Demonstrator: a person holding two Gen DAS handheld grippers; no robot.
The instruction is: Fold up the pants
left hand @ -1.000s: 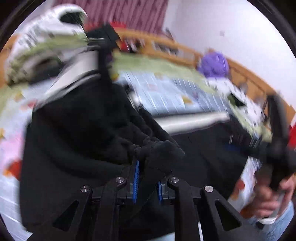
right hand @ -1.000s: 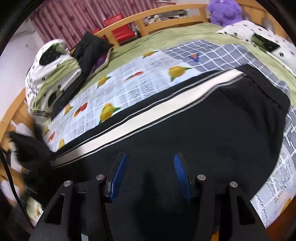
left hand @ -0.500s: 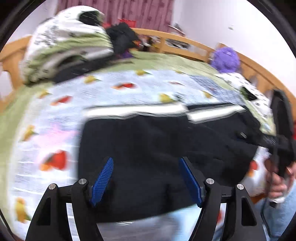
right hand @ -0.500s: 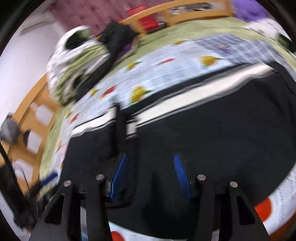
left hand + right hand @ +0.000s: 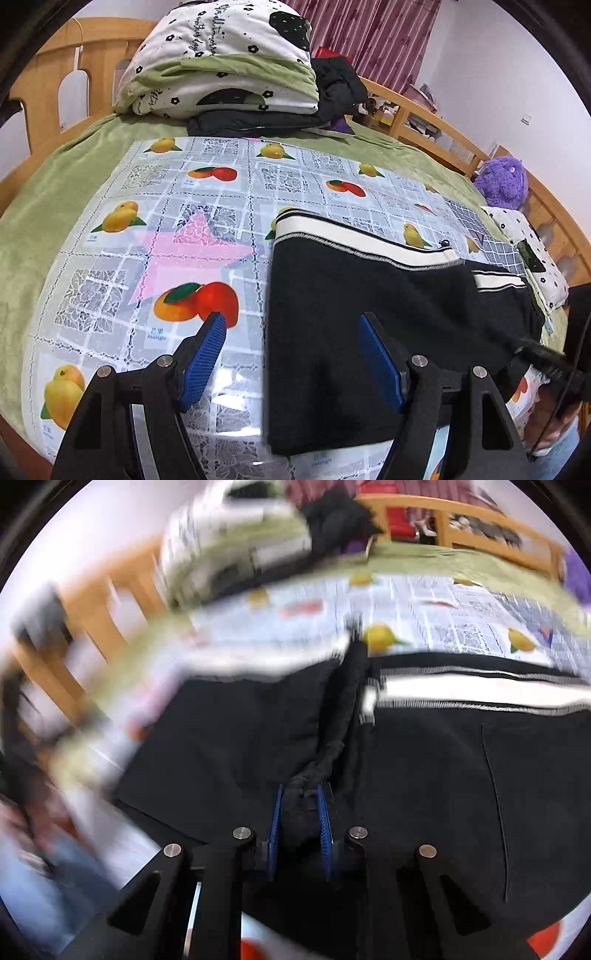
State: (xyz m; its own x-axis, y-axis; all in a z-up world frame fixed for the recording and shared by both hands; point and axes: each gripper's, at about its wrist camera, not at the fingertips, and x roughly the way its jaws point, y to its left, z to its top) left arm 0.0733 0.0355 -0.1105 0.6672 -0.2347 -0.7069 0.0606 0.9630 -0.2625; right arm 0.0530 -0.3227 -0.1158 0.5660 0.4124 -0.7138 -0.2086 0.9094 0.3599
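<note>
The right gripper (image 5: 300,814) has just closed, pinching a bunched ridge of the black pants (image 5: 369,314), left gripper (image 5: 291,354) spread empty; pulling could undo the fold.

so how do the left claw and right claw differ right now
The left claw is open with nothing gripped, while the right claw, whose jaws have just been closing, is shut on a bunched fold of the black pants. The left claw straddles the pants' edge, one pad over the fruit-print cloth; the right claw sits wholly over the pants. Both have blue pads and point down at the bed.
</note>
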